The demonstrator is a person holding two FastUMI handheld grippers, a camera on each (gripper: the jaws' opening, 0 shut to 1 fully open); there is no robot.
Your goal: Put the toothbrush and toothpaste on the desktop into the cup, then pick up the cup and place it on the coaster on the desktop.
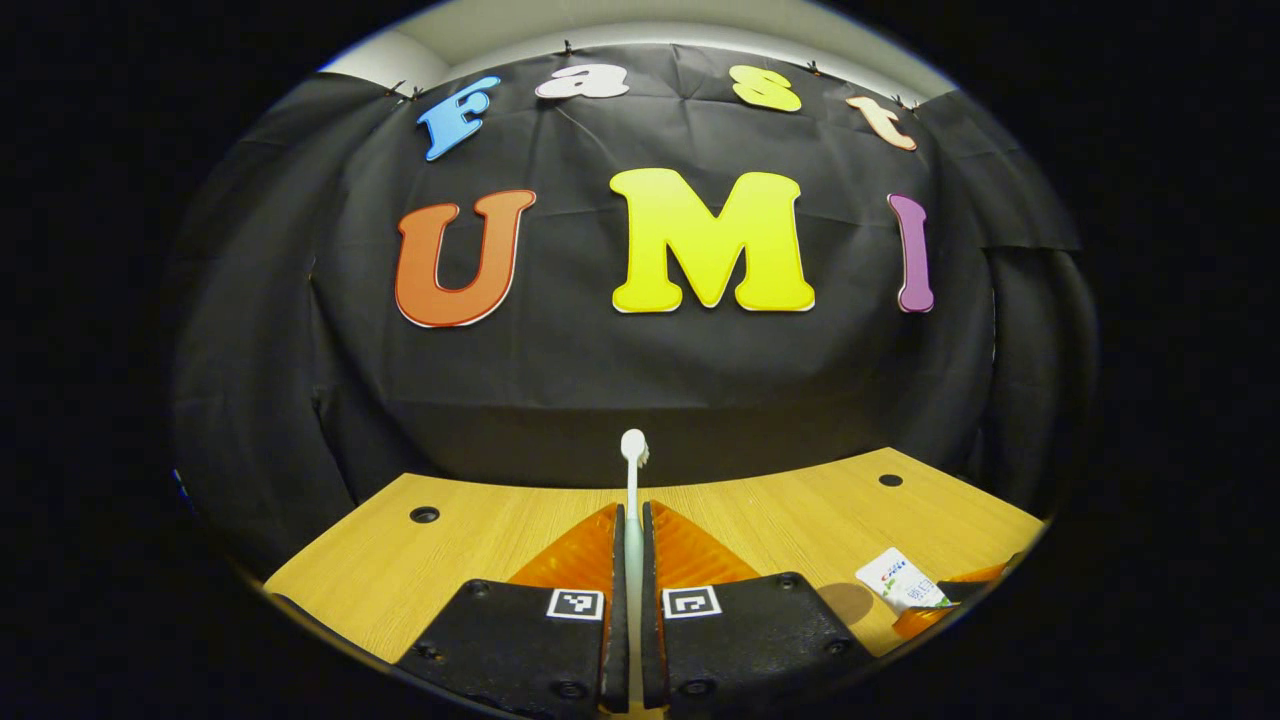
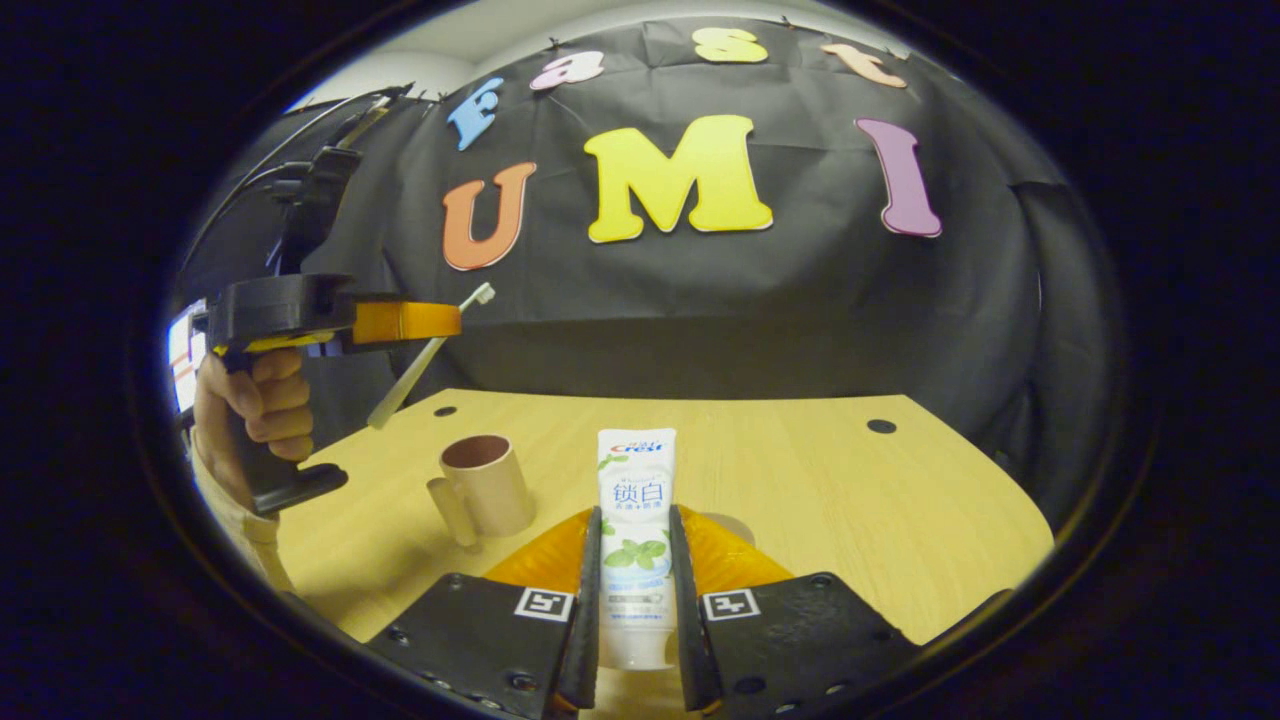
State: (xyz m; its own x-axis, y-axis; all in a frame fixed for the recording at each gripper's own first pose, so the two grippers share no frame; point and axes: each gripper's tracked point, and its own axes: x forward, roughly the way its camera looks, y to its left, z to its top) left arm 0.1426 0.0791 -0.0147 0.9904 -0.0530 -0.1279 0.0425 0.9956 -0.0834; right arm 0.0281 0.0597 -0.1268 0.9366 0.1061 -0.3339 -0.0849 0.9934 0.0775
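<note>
In the left gripper view my left gripper (image 1: 632,518) is shut on a white toothbrush (image 1: 634,450) that stands up between its orange fingers, bristle head at the top. In the right gripper view my right gripper (image 2: 636,518) is shut on a white toothpaste tube (image 2: 637,470), held above the wooden desktop (image 2: 820,480). A tan cup (image 2: 485,485) with a handle stands upright and open on the desk to the left. Above and left of it a hand (image 2: 250,400) holds the left gripper (image 2: 450,322) with the toothbrush (image 2: 425,355) slanting down through it. A pale round disc (image 2: 735,527), perhaps the coaster, peeks from behind the right finger.
The desktop (image 1: 450,550) has small dark holes near its back edge (image 2: 881,426) and ends at the black cloth wall. In the left gripper view the toothpaste tube (image 1: 905,580) shows at the lower right, above the desk.
</note>
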